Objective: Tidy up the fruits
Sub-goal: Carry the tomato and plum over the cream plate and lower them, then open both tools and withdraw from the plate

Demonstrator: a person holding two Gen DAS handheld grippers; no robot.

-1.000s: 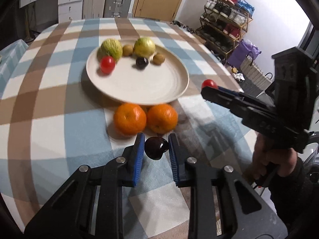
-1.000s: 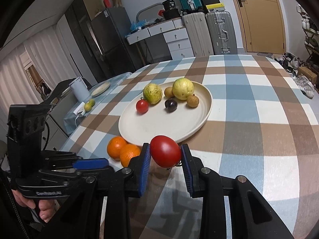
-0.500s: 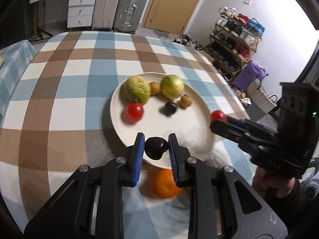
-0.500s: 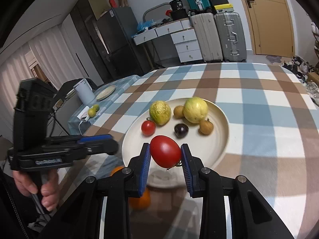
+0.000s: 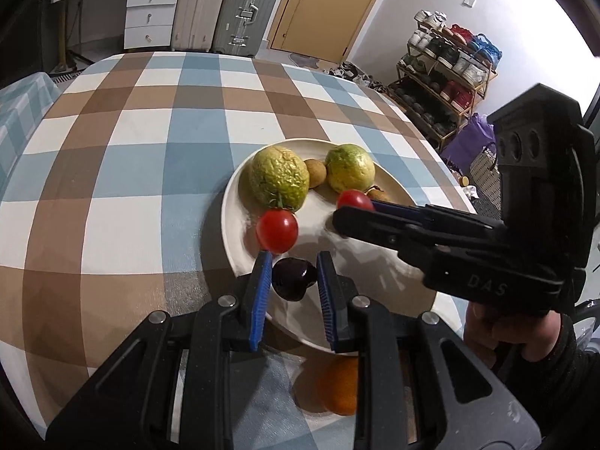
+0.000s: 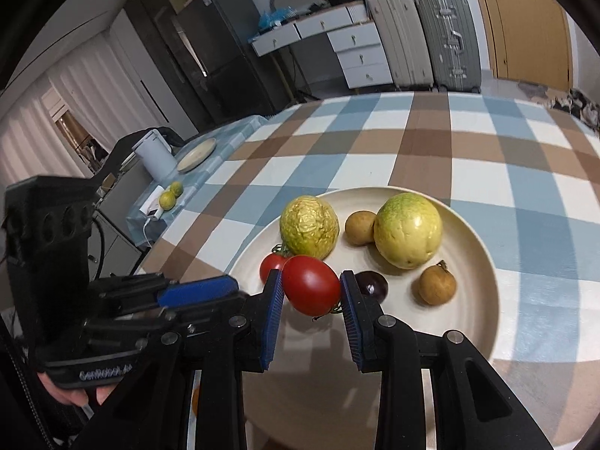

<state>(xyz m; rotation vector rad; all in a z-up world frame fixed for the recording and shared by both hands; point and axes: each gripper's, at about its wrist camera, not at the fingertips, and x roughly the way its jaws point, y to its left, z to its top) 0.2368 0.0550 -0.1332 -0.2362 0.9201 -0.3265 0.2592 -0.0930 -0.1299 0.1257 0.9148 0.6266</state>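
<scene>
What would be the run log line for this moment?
left gripper: shut on dark plum | right gripper: shut on tomato | both over plate

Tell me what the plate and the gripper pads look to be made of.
Plate: likely glazed ceramic, cream, with soft sheen and smooth raised rim. Right gripper pads: blue, finely ribbed, matte, probably rubber or soft plastic.

Indoor light, even, moderately bright; white wall right of round cream ceramic plate (image 5: 232, 202) washes out. Soft dark shadows fall on plate under black gripper fingers. Small highlights on glossy red tomato (image 6: 311, 289). Strong fisheye bend: checked blue-brown-white tablecloth (image 5: 123, 157) curves around plate, black vignette in corners. Orange fruit (image 5: 339, 390) below plate blurred.
</scene>
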